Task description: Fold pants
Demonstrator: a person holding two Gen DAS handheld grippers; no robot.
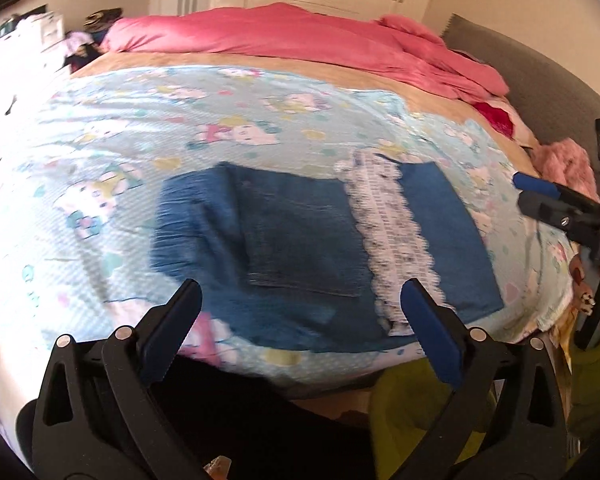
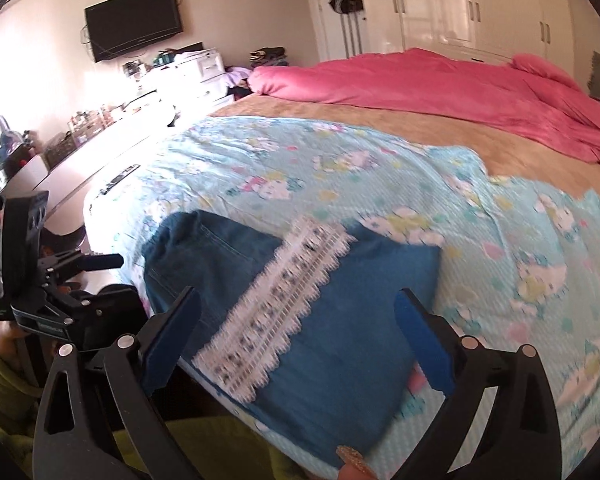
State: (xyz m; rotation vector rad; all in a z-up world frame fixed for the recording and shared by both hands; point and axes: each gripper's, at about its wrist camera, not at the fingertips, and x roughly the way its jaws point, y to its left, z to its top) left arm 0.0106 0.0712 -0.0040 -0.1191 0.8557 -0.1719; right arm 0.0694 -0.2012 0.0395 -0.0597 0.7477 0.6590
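I'm seeing the pants [image 1: 300,248] lying folded at the bed's [image 1: 284,56] near edge, a lace strip [image 1: 392,236] crossing them; blur is hiding their seams. My left gripper [image 1: 300,320] and right gripper [image 2: 298,332] are both hanging released, grasping nothing.

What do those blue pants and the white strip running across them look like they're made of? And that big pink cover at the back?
The pants look like denim: matte mid-blue with visible seam stitching and a pocket outline. The white strip looks like lace trim, with scalloped edges and an openwork pattern, though blur hides the detail. The pink comforter seems a soft, plush fabric, puffy and faintly sheened; exact fibre is unclear.
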